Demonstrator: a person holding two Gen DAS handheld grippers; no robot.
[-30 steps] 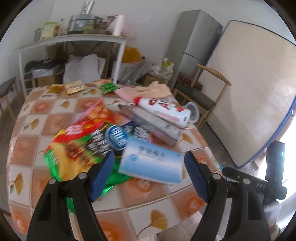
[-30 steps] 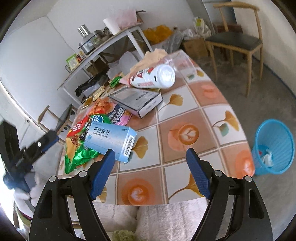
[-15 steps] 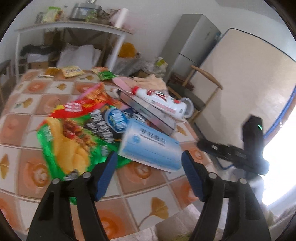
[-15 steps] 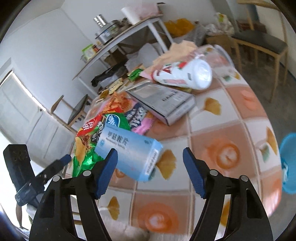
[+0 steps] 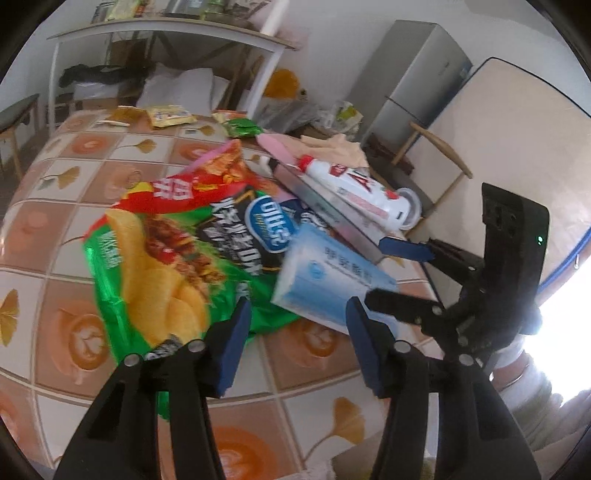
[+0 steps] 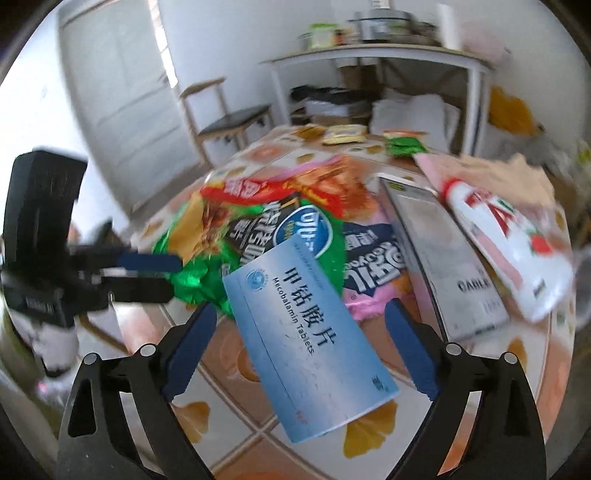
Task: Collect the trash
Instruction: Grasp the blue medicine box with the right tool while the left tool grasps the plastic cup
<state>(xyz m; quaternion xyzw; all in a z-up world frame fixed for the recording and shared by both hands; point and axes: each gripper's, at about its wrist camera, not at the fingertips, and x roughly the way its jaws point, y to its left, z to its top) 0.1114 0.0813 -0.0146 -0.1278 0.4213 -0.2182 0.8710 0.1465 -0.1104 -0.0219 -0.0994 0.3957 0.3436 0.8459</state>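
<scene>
A light blue tablet box (image 6: 306, 339) lies on the tiled table, partly on a green and red chip bag (image 5: 155, 254). My right gripper (image 6: 299, 332) is open with a finger on each side of the box, not touching it. It also shows in the left wrist view (image 5: 391, 273), open around the box's far end (image 5: 332, 284). My left gripper (image 5: 299, 343) is open and empty just in front of the chip bag and box. A grey flat box (image 6: 450, 266) and a white bottle (image 6: 513, 251) lie on their sides behind.
A pink snack wrapper (image 6: 373, 269), small packets (image 5: 170, 116) and a beige cloth (image 5: 332, 147) litter the table (image 5: 92, 147). A white shelf (image 5: 166, 33), a chair (image 5: 436, 155) and a fridge (image 5: 413, 81) stand beyond it.
My right gripper has swung left and moved in over the blue box, now straddling it. My left gripper has moved closer to the chip bag and box.
</scene>
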